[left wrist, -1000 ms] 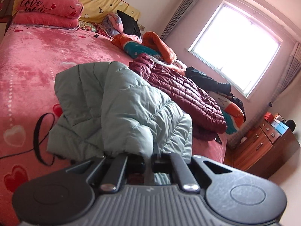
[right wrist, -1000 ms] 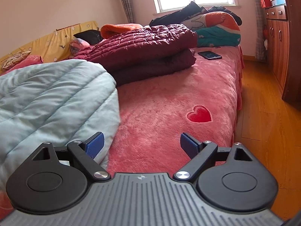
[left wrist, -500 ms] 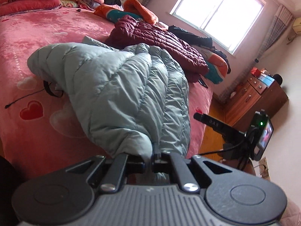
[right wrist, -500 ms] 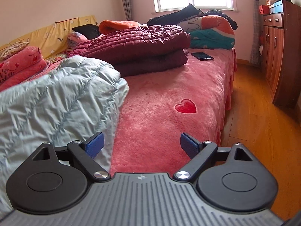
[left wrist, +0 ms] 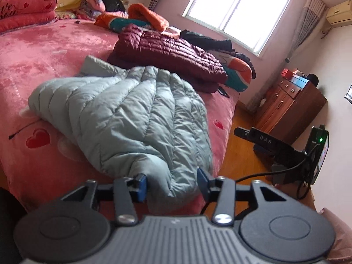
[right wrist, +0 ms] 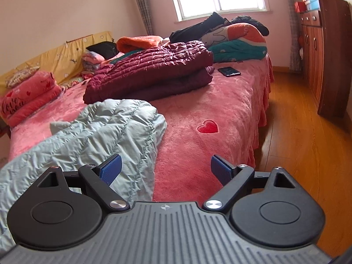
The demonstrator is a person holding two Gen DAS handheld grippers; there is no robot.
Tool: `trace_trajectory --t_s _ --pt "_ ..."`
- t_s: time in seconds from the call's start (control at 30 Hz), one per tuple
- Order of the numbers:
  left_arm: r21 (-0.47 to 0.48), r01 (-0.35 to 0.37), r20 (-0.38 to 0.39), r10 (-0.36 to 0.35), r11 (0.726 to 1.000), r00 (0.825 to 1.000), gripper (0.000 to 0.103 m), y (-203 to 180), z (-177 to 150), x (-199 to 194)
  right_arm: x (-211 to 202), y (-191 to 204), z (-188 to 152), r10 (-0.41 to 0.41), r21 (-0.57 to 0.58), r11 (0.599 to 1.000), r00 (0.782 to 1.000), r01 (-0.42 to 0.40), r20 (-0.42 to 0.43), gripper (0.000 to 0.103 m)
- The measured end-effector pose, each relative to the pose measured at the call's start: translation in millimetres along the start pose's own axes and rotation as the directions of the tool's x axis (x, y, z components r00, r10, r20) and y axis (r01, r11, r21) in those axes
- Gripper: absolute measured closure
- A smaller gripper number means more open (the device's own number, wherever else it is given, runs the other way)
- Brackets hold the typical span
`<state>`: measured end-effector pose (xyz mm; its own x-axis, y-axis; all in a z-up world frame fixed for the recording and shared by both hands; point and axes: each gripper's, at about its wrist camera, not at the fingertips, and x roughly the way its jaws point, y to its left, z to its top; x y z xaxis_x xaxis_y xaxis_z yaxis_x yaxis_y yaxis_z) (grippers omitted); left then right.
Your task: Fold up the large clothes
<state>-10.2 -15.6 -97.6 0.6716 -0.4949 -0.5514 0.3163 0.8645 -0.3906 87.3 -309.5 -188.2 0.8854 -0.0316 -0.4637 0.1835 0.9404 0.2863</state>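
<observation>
Now the pale green puffer jacket (left wrist: 132,118) lies folded over on the pink bedspread (left wrist: 37,66), stretching away straight ahead of the left gripper (left wrist: 171,183), with its near end hanging at the edge of the bed. That near end sits between the left gripper's blue pads (left wrist: 140,184), but the jaws have just been opening and the pads no longer press the cloth, so the jacket is let go. The right gripper (right wrist: 164,169) hovers off to the right of the jacket, its jaws wide apart and holding nothing; the left pad hangs over the jacket's edge, the right over bare bedspread.

By my reading, one fold has just been laid down and released. The bundle is still long and puffy, so the next move probably calls for both grippers to take fresh holds on one end, pinch through the thick quilting, and carry it over the other end to halve the length.

Beyond the jacket, further ahead of both grippers, lies a maroon puffer jacket (right wrist: 154,70), already folded. Just right of it is a black phone (right wrist: 228,71), with a heap of other bedding towards the window (left wrist: 237,11).
</observation>
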Motion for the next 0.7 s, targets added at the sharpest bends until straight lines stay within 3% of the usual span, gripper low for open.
trace_trajectory --t_s 0.13,0.23,0.3,0.43,0.53,0.7 --pt "0.007 0.027 0.062 -0.028 1.0 0.998 0.04 -0.3 11.8 -8.5 8.8 -14.4 5.4 0.066 0.141 0.988 0.997 -0.061 -0.029 0.0" --pt "0.002 0.021 0.068 -0.021 1.0 0.997 0.037 3.4 17.5 -6.9 25.4 -16.0 8.2 0.139 0.23 0.965 0.989 -0.122 -0.059 0.0" --pt "-0.005 0.076 0.038 -0.076 0.997 0.996 0.026 6.6 20.0 -7.4 43.0 -11.1 13.1 0.166 0.258 0.955 0.984 -0.144 -0.068 0.0" --pt "0.039 0.109 0.01 -0.11 0.993 0.994 0.02 3.8 15.9 -13.0 77.1 0.8 22.9 0.22 0.311 0.932 0.972 -0.184 -0.084 0.0" --pt "0.094 0.15 -0.059 -0.145 0.984 0.988 0.007 -2.4 9.6 -13.1 102.7 10.6 28.8 0.244 0.334 0.921 0.965 -0.199 -0.099 0.0" --pt "0.108 0.088 -0.173 -0.068 0.99 0.983 0.005 7.7 -2.0 -9.2 144.5 20.8 31.6 0.209 0.346 0.927 0.965 -0.144 -0.159 0.0"
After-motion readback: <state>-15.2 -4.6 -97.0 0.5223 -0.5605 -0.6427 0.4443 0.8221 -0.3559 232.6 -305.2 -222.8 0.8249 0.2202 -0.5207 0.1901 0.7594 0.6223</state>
